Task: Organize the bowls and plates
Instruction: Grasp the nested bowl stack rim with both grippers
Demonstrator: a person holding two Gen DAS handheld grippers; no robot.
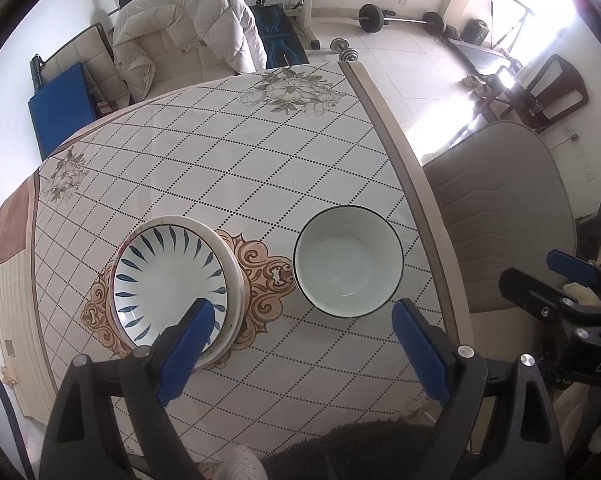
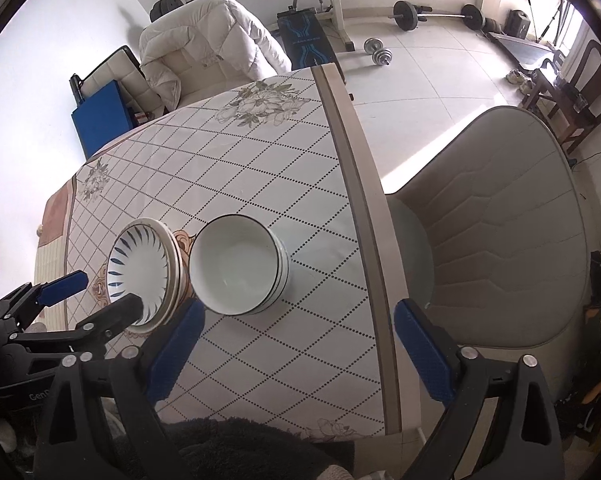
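A stack of plates (image 1: pixel 172 280) with blue leaf strokes is sitting at the lower left of the left wrist view on a table (image 1: pixel 228 152) covered in a diamond-patterned cloth, while a stack of white bowls (image 1: pixel 348 260) with dark rims is standing just beside it, toward the table's right edge. In the right wrist view the bowls (image 2: pixel 236 264) are showing as several nested together, nearly touching the plates (image 2: pixel 140 272) at centre left.

The left gripper (image 1: pixel 304 344) is hanging above the two stacks with its blue-padded jaws spread wide and nothing between them. The right gripper (image 2: pixel 296 348) is likewise gaping at full spread and carrying nothing, its jaws framing bare cloth and the table edge near the bottom of the frame. A grey padded chair (image 2: pixel 500 248) is waiting at the right.

Both stacks look sorted already. The glazed crockery is likely to be hard, slick and breakable, and each stack is looking heavy for one pinch. Any further lift is best taken across a rim, with one pad inside and one outside, and kept level so that nothing slides.
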